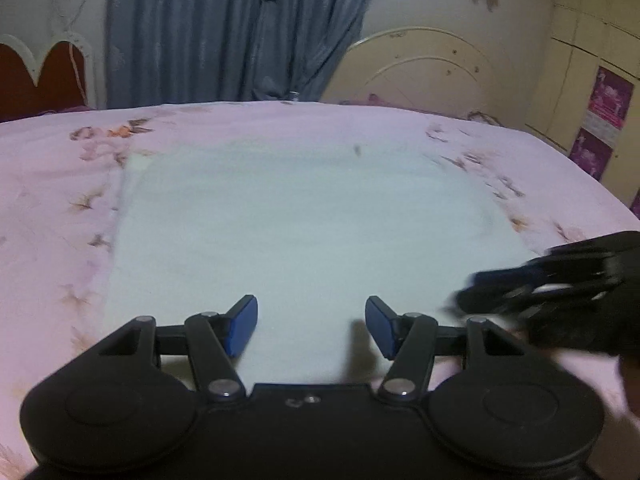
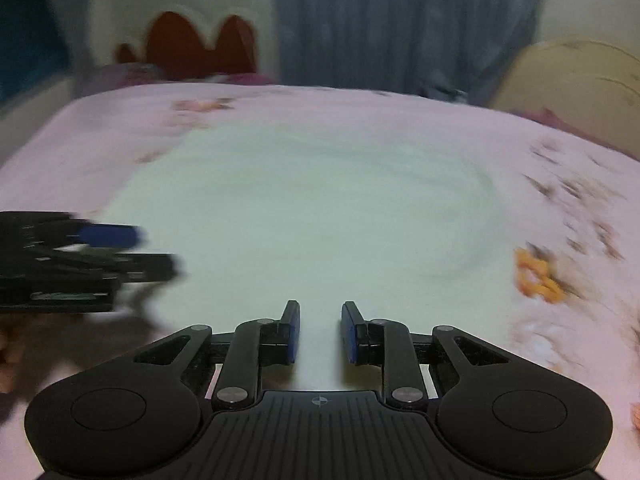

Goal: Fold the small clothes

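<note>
Left wrist shows the white cloth (image 1: 304, 220) flat on the bedspread (image 1: 48, 184), unfolded, my left gripper (image 1: 311, 326) and right gripper (image 2: 320, 330) gaping empty at six o'clock — folding hasn't started, I reckon.

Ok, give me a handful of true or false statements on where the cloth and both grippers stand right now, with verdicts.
1. The white cloth lies spread flat on the pink floral bedspread. True.
2. The left gripper is shut on the cloth. False: its fingers stand wide apart with nothing between them.
3. The right gripper has a gap between its fingers, narrower than the left's. True.
4. The cloth is already folded into a small bundle. False: it looks like one flat layer, unfolded.
5. A blue curtain hangs beyond the bed. True.
</note>
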Available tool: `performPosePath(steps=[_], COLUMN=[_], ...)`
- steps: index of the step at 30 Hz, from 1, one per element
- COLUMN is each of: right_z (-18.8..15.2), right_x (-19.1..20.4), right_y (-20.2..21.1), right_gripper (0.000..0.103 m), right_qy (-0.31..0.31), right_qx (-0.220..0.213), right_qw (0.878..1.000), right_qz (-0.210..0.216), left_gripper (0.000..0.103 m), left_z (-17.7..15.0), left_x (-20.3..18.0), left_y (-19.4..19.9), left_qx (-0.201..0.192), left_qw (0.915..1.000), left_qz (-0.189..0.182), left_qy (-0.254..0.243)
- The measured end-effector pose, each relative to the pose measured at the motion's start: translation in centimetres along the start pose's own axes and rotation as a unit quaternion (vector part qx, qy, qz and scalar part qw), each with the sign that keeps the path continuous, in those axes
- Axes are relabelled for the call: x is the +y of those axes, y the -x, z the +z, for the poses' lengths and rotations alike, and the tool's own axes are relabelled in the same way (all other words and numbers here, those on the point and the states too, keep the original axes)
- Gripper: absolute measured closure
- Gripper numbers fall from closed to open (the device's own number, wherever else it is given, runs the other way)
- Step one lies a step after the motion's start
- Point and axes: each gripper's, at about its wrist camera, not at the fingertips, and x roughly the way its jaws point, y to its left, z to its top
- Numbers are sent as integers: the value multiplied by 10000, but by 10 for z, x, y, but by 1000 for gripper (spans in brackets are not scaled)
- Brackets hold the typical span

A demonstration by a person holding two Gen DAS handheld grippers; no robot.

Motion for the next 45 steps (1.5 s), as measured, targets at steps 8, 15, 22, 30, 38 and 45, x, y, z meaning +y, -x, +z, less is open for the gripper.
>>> performPosePath(steps=[8, 15, 22, 30, 38, 45], right_z=[-13, -31, -49, -46, -53, -51], right_x=[10, -46, -72, -72, -72, -74], right_y=[-5, 23, 47, 40, 49, 58], right_gripper=[79, 79, 79, 82, 82, 82], right_qy=[9, -647, -839, -870, -907, -971], right_qx=[156, 169, 194, 275, 65, -168], right_qw=[9998, 9950, 9915, 9899, 9906, 9901], right_qz=[150, -742, -977, -1081, -1017, -995], left_gripper=[45, 46, 46, 47, 46, 46], left_z=[-16, -22, -26, -24, -27, -26], left_x=[-14, 21, 30, 29, 31, 34], left_y=[5, 21, 31, 32, 31, 34], left_qx=[101, 64, 74, 87, 50, 72], left_qw=[9997, 9981, 9965, 9956, 9950, 9941], left_qz=[187, 601, 802, 872, 914, 961], left_qy=[-147, 132, 207, 328, 404, 492])
